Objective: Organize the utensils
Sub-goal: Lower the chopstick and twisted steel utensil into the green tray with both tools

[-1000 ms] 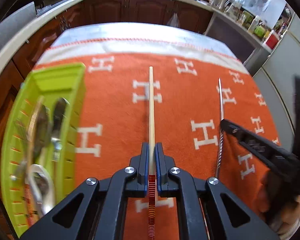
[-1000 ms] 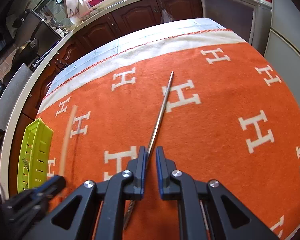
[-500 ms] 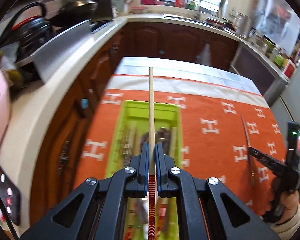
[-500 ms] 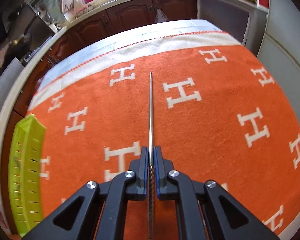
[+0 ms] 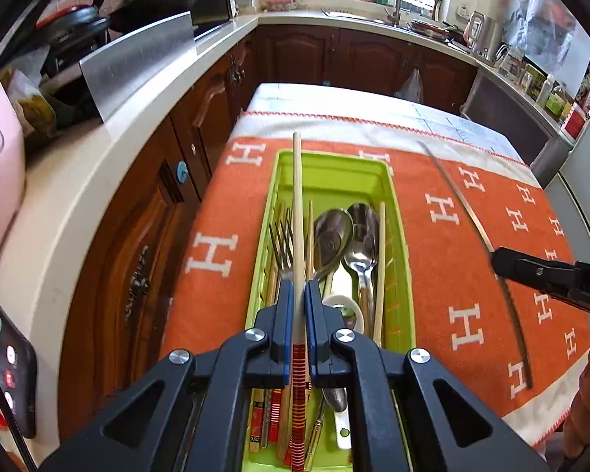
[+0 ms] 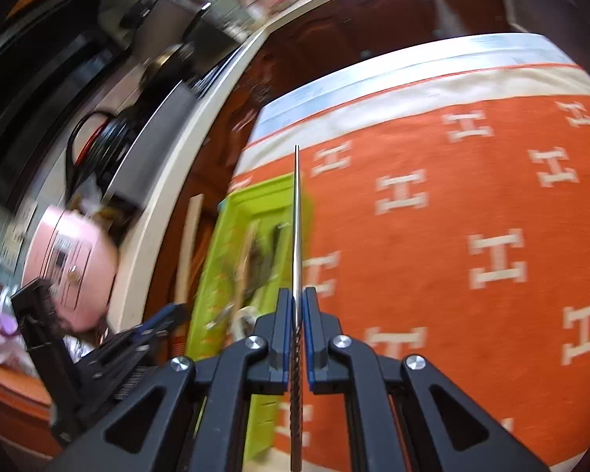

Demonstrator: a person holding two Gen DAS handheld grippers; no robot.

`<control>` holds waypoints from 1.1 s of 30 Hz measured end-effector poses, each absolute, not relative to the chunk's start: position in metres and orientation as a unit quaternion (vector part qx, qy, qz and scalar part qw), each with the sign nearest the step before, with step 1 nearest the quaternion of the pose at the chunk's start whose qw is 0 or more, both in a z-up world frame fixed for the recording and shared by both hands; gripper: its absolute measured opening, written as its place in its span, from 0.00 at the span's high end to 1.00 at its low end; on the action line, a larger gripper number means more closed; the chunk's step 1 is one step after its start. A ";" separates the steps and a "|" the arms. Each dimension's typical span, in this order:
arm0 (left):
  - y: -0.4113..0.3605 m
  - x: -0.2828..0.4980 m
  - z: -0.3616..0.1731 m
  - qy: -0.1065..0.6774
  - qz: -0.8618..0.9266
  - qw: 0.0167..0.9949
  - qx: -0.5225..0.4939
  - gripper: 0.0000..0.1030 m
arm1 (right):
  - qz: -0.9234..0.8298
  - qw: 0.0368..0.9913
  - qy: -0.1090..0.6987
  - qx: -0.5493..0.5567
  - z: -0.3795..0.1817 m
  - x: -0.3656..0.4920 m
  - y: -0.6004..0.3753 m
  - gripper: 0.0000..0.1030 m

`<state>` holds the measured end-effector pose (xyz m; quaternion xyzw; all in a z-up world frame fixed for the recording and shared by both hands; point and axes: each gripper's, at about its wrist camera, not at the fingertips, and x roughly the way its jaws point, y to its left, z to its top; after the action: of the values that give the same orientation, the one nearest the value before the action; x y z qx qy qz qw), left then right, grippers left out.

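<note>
My left gripper (image 5: 298, 295) is shut on a wooden chopstick (image 5: 298, 212) with a red-striped end, held lengthwise above the green utensil tray (image 5: 391, 204). The tray holds forks (image 5: 281, 240), spoons (image 5: 348, 236) and other chopsticks. My right gripper (image 6: 297, 303) is shut on a metal chopstick (image 6: 296, 212), its tip over the tray's far end (image 6: 255, 196). In the left wrist view the right gripper (image 5: 546, 271) and its metal chopstick (image 5: 468, 208) are above the cloth to the right of the tray.
An orange cloth (image 5: 491, 275) with white H marks covers the table. The tray sits at the table's left edge, next to a gap and a kitchen counter (image 5: 98, 165) with a pink appliance (image 6: 67, 263), pots and a phone (image 5: 4, 362).
My left gripper has carried the wooden chopstick left and down over the tray. My right gripper shut on the metal chopstick, lifted it and swung left toward the tray.
</note>
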<state>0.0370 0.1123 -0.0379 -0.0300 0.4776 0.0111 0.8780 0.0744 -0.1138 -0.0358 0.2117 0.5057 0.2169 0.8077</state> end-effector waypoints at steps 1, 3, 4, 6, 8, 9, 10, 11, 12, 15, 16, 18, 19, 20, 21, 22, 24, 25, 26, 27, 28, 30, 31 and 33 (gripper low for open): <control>0.113 0.037 -0.040 0.479 0.009 0.877 -0.031 0.96 | 0.226 0.803 0.511 0.208 -0.036 0.075 -0.103 0.95; 0.114 0.037 -0.044 0.479 0.007 0.877 -0.031 0.96 | 0.235 0.794 0.520 0.208 -0.039 0.077 -0.088 0.95; 0.114 0.037 -0.045 0.479 0.007 0.877 -0.031 0.96 | 0.235 0.790 0.526 0.210 -0.042 0.079 -0.081 0.95; 0.116 0.036 -0.046 0.477 0.009 0.878 -0.032 0.96 | 0.233 0.784 0.534 0.213 -0.046 0.083 -0.073 0.95; 0.118 0.035 -0.045 0.474 0.010 0.880 -0.036 0.93 | 0.232 0.777 0.543 0.218 -0.051 0.086 -0.064 0.95; 0.120 0.034 -0.044 0.472 0.011 0.880 -0.041 0.91 | 0.230 0.777 0.544 0.218 -0.053 0.087 -0.059 0.95; 0.122 0.034 -0.042 0.471 0.012 0.881 -0.044 0.90 | 0.227 0.778 0.544 0.218 -0.053 0.085 -0.057 0.95; 0.124 0.033 -0.042 0.470 0.014 0.881 -0.050 0.90 | 0.225 0.777 0.546 0.219 -0.054 0.085 -0.054 0.95; 0.126 0.033 -0.041 0.469 0.015 0.881 -0.055 0.88 | 0.221 0.775 0.549 0.221 -0.056 0.085 -0.053 0.94; 0.131 0.031 -0.039 0.466 0.018 0.882 -0.065 0.86 | 0.212 0.767 0.564 0.221 -0.062 0.085 -0.047 0.93; 0.132 0.029 -0.038 0.465 0.019 0.883 -0.066 0.85 | 0.214 0.763 0.569 0.219 -0.064 0.084 -0.045 0.91; 0.135 0.028 -0.037 0.463 0.022 0.883 -0.070 0.82 | 0.223 0.752 0.584 0.209 -0.068 0.082 -0.040 0.91; 0.135 0.027 -0.036 0.462 0.023 0.884 -0.071 0.82 | 0.224 0.750 0.588 0.204 -0.069 0.081 -0.038 0.91; 0.136 0.026 -0.035 0.460 0.023 0.885 -0.072 0.82 | 0.225 0.751 0.588 0.198 -0.069 0.078 -0.037 0.91; 0.135 0.025 -0.034 0.459 0.023 0.885 -0.072 0.81 | 0.226 0.753 0.586 0.194 -0.069 0.076 -0.037 0.91; 0.135 0.024 -0.033 0.457 0.023 0.886 -0.071 0.81 | 0.227 0.759 0.582 0.185 -0.067 0.073 -0.037 0.91; 0.133 0.022 -0.031 0.455 0.022 0.887 -0.069 0.80 | 0.227 0.768 0.573 0.173 -0.061 0.068 -0.040 0.91; 0.133 0.022 -0.030 0.455 0.021 0.888 -0.069 0.79 | 0.227 0.772 0.569 0.170 -0.059 0.067 -0.042 0.91; 0.131 0.021 -0.030 0.455 0.019 0.888 -0.068 0.78 | 0.226 0.775 0.566 0.168 -0.057 0.065 -0.043 0.91; 0.130 0.020 -0.029 0.454 0.017 0.888 -0.067 0.75 | 0.225 0.780 0.561 0.164 -0.054 0.064 -0.045 0.91; 0.129 0.020 -0.028 0.454 0.016 0.888 -0.066 0.70 | 0.223 0.785 0.555 0.160 -0.051 0.063 -0.049 0.91; 0.125 0.018 -0.026 0.452 0.013 0.890 -0.062 0.62 | 0.217 0.793 0.548 0.154 -0.046 0.061 -0.053 0.91; 0.123 0.017 -0.025 0.450 0.012 0.891 -0.059 0.57 | 0.213 0.799 0.543 0.150 -0.044 0.060 -0.056 0.91; 0.118 0.015 -0.024 0.448 0.011 0.892 -0.054 0.49 | 0.204 0.808 0.534 0.141 -0.040 0.058 -0.060 0.91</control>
<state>0.0151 0.1175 -0.0236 -0.0539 0.4485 0.0112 0.8921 0.0583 -0.0603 -0.0402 0.1408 0.5344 0.2044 0.8079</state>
